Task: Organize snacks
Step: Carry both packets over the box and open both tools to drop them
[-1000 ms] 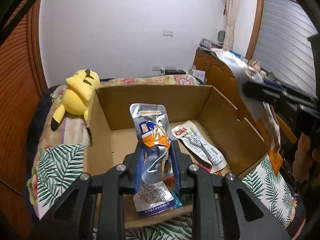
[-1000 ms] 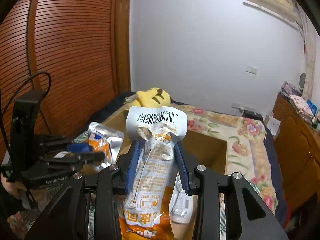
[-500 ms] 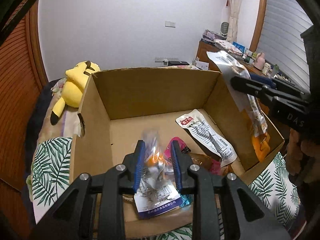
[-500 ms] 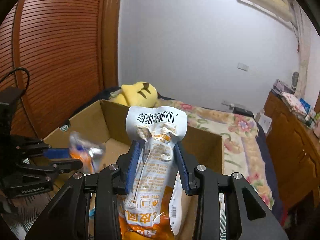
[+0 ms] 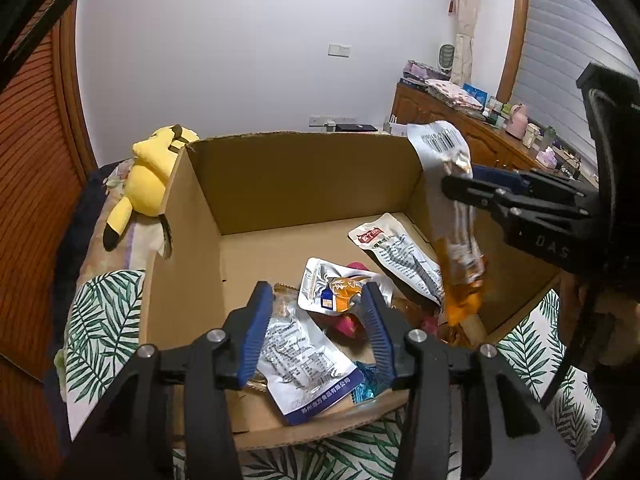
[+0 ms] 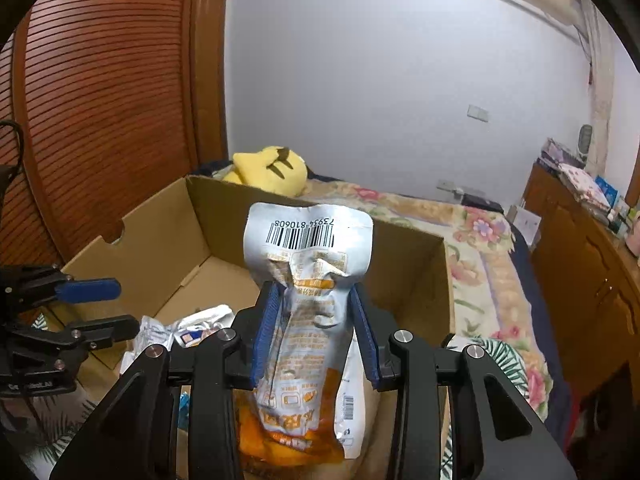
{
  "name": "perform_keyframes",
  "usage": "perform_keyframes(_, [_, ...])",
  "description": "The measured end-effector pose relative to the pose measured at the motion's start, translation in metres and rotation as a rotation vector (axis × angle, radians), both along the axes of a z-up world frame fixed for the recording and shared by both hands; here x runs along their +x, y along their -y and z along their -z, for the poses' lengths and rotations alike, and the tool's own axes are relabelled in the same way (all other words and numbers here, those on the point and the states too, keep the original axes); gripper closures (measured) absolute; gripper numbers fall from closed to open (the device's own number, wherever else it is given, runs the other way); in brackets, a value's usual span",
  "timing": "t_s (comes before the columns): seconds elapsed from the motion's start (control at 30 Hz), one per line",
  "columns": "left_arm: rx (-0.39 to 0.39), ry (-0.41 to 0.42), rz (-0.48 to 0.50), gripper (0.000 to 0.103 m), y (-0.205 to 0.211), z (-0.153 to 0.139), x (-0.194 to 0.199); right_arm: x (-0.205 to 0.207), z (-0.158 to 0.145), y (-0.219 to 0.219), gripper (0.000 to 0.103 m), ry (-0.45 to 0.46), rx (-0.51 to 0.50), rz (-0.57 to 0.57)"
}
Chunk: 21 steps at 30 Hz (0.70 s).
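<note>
The left tool [image 5: 318, 320] is held with its blue pads spread wide and nothing between them, poised just above the near end of the cardboard box [image 5: 288, 184]. Directly beyond its tips a silver pouch with an orange and blue label [image 5: 340, 290] lies loose on the heap of snacks, beside a flat silver packet with blue print [image 5: 308, 364] and a white packet with a red label [image 5: 400, 256] farther in. A pink wrapper [image 5: 348, 326] is partly buried under them.

The right tool [image 6: 316, 328] is clamped on a tall white and orange pouch with a barcode [image 6: 310, 280], gripped around its middle so that the barcode end stands up and the orange end hangs below. In the left wrist view this pouch is seen dangling over the right wall of the box, its lower end roughly level with the rim.

The step in hand is judged to be the release of this pouch into the box. It would be done well if the pouch were carried fully inward past the wall, lowered until its hanging end nears the bare floor of the box, and only then let go, so that it does not catch on the rim. The left tool is best kept clear of the drop path. A yellow plush toy [image 5: 150, 172] lies on the bed [image 6: 484, 256] behind the box.
</note>
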<state>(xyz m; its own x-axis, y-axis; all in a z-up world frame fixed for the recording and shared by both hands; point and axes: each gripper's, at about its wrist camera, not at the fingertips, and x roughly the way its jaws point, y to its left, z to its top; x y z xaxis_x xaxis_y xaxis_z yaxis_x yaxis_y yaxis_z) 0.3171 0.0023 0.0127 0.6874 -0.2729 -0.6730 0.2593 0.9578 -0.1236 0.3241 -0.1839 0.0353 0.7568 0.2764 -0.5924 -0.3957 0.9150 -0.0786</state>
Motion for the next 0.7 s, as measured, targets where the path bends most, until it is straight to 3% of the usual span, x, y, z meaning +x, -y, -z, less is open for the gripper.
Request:
perform_keyframes(0.43, [0.021,-0.025,-0.015,0.048,-0.002,-0.002,-0.008,-0.005,0.019,0.009,0.067,-0.122,0.012,-0.023])
perform_keyframes(0.47, [0.023,-0.028,-0.016,0.047,-0.001,-0.002,-0.010,-0.007,0.018,0.009,0.067,-0.125,0.017,-0.024])
perform_keyframes(0.57, [0.029,-0.019,-0.023,0.029,0.000,-0.004,-0.016,-0.015,0.017,0.011,0.061,-0.153,0.042,-0.058])
perform_keyframes(0.7, [0.009,0.001,-0.033,0.026,-0.004,-0.011,-0.027,-0.033,0.013,0.011,0.061,-0.148,0.037,-0.073])
